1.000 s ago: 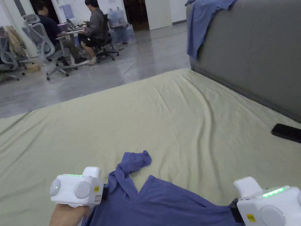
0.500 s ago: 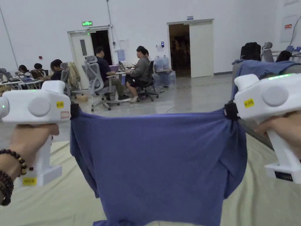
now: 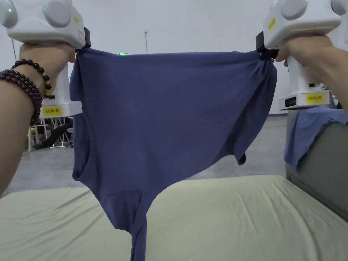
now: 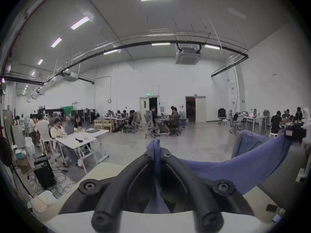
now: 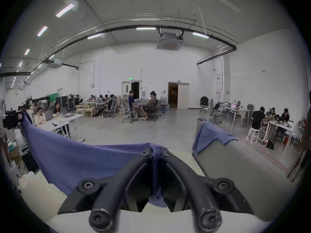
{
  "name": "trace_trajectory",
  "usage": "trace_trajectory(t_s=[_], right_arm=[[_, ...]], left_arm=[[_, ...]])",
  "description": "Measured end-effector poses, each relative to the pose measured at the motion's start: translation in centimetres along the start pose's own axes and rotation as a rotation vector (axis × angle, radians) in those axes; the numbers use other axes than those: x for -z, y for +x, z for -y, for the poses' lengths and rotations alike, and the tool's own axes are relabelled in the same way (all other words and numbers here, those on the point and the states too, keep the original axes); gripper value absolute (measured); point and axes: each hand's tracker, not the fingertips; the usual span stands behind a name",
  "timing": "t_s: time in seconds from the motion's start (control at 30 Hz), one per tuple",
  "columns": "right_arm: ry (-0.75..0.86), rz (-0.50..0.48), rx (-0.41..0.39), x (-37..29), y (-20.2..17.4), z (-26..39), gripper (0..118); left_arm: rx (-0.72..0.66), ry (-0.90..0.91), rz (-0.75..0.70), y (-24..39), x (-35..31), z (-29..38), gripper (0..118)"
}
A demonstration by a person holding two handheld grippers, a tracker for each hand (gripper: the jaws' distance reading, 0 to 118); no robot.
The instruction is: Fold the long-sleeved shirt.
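Blue shirt (image 3: pixel 163 112) held up in the air above the bed (image 3: pixel 238 210), spread wide between two grippers, top edge pulled nearly straight from one to the other. Left gripper (image 3: pixel 81 47) at the shirt's upper left corner, jaws closed tight on a pinch of cloth; in the left gripper view (image 4: pixel 155 154) a fold of blue fabric squeezed between both black jaws, a tuft sticking out past the tips. Right gripper (image 3: pixel 263 52) at the shirt's upper right corner, likewise clamped; in the right gripper view (image 5: pixel 155 151) a bunched wad of cloth pressed between both jaws. Both held at about the same height, well above the bed. Left hand (image 3: pixel 44 57) around the left handle, dark bead bracelets (image 3: pixel 27 85) on that wrist; right hand (image 3: pixel 302 51) around the right handle.

Shirt hanging as a broad panel, narrowing downward to a strip (image 3: pixel 138 238) that drops toward the bed near its front edge; whether it touches the sheet, cannot tell. A short flap (image 3: pixel 242 159) dangling at the shirt's lower right, clear of the bed.

Grey headboard (image 3: pixel 323 170) at the bed's right side, another blue cloth (image 3: pixel 306 132) draped over its top. Beyond the bed, grey floor (image 3: pixel 40 166) and a white wall (image 3: pixel 176 23).
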Motion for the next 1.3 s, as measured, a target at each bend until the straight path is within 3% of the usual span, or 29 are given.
trace_trajectory(t_s=[0.3,0.57,0.67,0.83,0.9,1.03,1.3], right_arm=[[-0.041,-0.01,0.003,2.7,-0.9,3.6,3],[-0.172,-0.053,-0.006,6.4,-2.1,14.2,3],[-0.228,-0.077,0.026,6.9,-2.2,19.8,3],[-0.335,-0.066,-0.025,7.1,-2.5,28.7,3],[-0.378,-0.063,-0.009,7.1,-2.4,31.8,3],[-0.453,-0.067,0.016,7.7,-2.0,37.2,3],[-0.471,-0.134,0.009,0.5,-0.4,42.3,3]], left_arm=[[0.016,0.04,0.013,-1.1,2.4,0.5,2],[0.02,-0.14,0.018,-2.3,4.4,13.2,2],[0.024,-0.223,0.016,-2.8,4.5,19.2,2],[-0.108,-0.298,0.057,-4.2,3.3,28.0,2],[-0.111,-0.385,0.042,-4.5,3.1,31.1,2],[-0.159,-0.427,0.096,-3.8,-0.4,35.3,2],[-0.025,-0.423,0.135,-4.4,-8.2,37.9,2]])
